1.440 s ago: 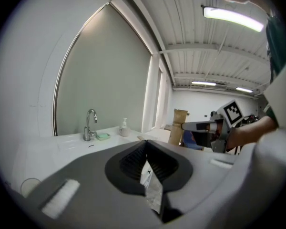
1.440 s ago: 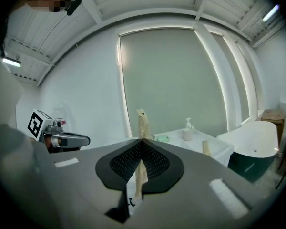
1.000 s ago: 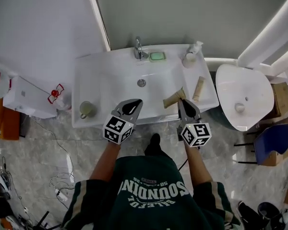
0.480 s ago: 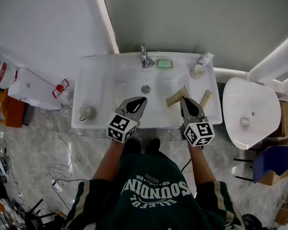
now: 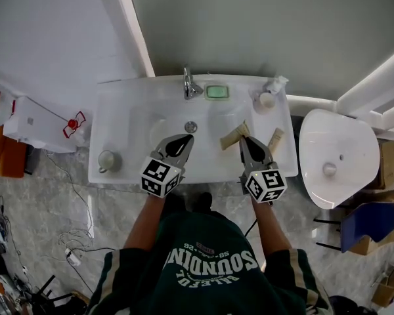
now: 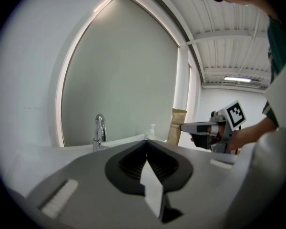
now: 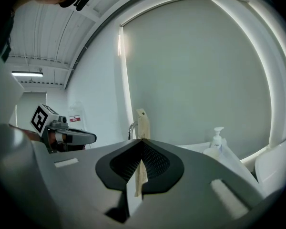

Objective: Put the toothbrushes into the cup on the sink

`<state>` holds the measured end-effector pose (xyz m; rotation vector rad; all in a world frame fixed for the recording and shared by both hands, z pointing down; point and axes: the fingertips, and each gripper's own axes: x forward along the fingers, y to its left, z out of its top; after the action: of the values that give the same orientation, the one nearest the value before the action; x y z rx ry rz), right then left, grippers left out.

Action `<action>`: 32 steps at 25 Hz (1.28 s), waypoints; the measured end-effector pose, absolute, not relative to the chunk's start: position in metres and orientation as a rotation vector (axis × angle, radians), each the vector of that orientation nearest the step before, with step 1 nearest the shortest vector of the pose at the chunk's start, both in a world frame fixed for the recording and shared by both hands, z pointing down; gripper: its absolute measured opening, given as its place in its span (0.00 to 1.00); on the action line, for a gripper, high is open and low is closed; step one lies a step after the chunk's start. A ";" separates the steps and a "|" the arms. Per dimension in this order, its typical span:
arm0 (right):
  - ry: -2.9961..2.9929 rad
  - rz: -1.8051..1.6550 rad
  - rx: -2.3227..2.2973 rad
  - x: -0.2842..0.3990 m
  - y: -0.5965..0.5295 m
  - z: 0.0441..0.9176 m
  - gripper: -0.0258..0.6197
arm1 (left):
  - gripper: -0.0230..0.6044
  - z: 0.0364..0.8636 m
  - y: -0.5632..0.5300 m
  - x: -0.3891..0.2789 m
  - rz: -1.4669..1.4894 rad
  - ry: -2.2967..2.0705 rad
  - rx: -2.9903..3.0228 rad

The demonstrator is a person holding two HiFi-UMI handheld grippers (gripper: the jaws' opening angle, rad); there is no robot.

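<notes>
Barely any change from a second ago: the head camera has swung a bit, both grippers stay over the sink's front edge, and the right one still has its packet.

The right gripper (image 5: 246, 143) has its jaws pressed together on a tan packet (image 5: 234, 136), presumably a wrapped toothbrush. The packet sticks out past the tips, angled to the gripper's left over the basin. The left gripper (image 5: 184, 141) is closed too, with nothing between its jaws, and sits level with the right one.

A second tan packet (image 5: 274, 140) lies flat on the sink (image 5: 118, 117) deck just to the right of the right gripper's tips, untouched. The cup (image 5: 108, 161) stands on the deck well off to the left of the left gripper, and nothing sticks out of it.

Beyond the tips, along the back edge, are the tap (image 5: 189, 87), a green soap dish (image 5: 217, 92) and a pump bottle (image 5: 266, 99).

Progress looks early: one packet is picked up and not yet carried across, and the other is still to be fetched. Neither is in the cup.
</notes>
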<state>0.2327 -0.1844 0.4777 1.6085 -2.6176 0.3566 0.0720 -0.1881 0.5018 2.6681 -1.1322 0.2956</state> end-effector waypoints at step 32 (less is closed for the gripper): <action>-2.336 0.242 1.960 0.425 -0.380 0.480 0.05 | 0.12 0.540 -0.241 0.075 0.409 -1.184 2.524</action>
<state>0.4245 -0.3799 0.4797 1.9600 -2.3358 0.2421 0.0746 -0.2414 0.5398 2.5244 -1.1843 0.4092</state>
